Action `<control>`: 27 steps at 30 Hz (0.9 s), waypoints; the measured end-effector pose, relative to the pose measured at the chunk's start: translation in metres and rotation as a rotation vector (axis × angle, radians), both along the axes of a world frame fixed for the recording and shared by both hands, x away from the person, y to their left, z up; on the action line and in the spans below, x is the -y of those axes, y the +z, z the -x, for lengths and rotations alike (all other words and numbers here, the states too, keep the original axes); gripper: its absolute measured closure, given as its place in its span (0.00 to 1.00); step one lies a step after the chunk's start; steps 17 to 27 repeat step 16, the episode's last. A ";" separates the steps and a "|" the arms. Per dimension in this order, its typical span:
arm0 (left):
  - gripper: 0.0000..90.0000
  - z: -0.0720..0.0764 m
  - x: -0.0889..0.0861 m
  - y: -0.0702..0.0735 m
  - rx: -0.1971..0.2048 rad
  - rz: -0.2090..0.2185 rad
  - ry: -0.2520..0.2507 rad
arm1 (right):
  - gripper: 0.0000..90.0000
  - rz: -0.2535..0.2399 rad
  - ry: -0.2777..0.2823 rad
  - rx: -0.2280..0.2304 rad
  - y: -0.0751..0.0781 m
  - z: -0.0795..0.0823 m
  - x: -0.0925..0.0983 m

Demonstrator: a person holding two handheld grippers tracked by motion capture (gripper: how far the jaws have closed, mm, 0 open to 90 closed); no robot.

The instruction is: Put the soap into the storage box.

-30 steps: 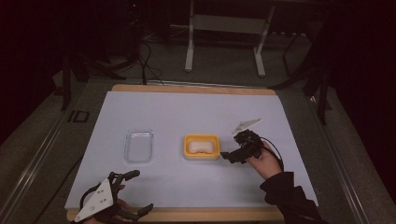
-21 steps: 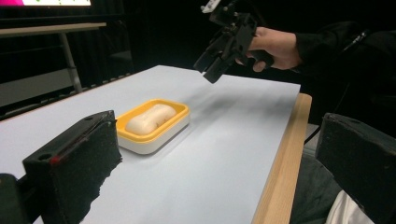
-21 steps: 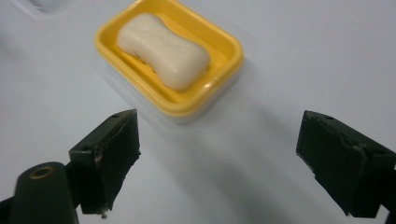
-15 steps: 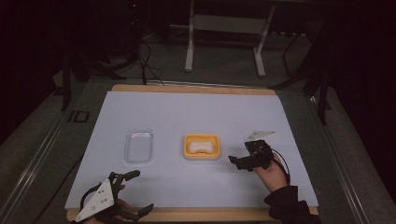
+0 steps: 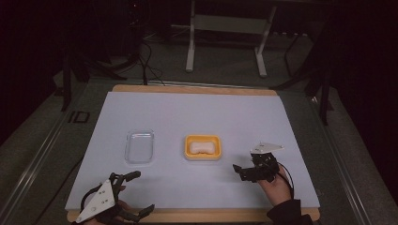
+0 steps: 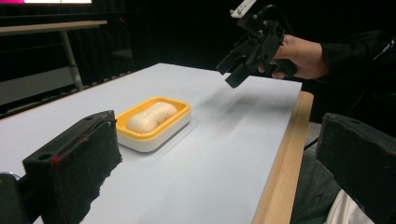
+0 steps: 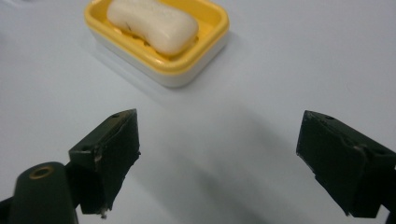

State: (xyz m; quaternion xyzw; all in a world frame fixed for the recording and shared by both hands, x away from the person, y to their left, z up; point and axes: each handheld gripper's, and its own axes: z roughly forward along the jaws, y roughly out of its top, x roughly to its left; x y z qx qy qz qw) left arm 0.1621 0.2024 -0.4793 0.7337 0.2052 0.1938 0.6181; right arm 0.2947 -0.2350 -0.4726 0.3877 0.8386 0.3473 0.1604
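Note:
A yellow soap dish (image 5: 202, 147) holding a white bar of soap (image 5: 202, 147) sits mid-table. In the right gripper view the soap dish (image 7: 205, 51) and the soap (image 7: 152, 21) lie just ahead of my right gripper (image 7: 219, 123), whose jaws stand wide apart and empty. From above, my right gripper (image 5: 239, 172) hovers to the right of the dish, nearer the front edge, apart from it. My left gripper (image 5: 140, 193) rests open at the front left corner; its own view shows the dish (image 6: 154, 122) and the right gripper (image 6: 236, 70) in a hand.
A clear plastic tray (image 5: 140, 146) lies left of the dish. The white mat (image 5: 197, 112) covers a wooden table whose front edge (image 6: 280, 163) runs close to the left gripper. Metal stand legs (image 5: 225, 42) rise beyond the far edge.
My right gripper has drawn back from beside the soap dish, toward the front edge and slightly right. The left gripper, dish and tray have not moved.

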 end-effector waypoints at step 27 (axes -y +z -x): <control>0.00 0.000 0.000 0.000 -0.005 -0.008 0.002 | 0.15 -0.029 -0.027 0.044 -0.004 0.007 0.008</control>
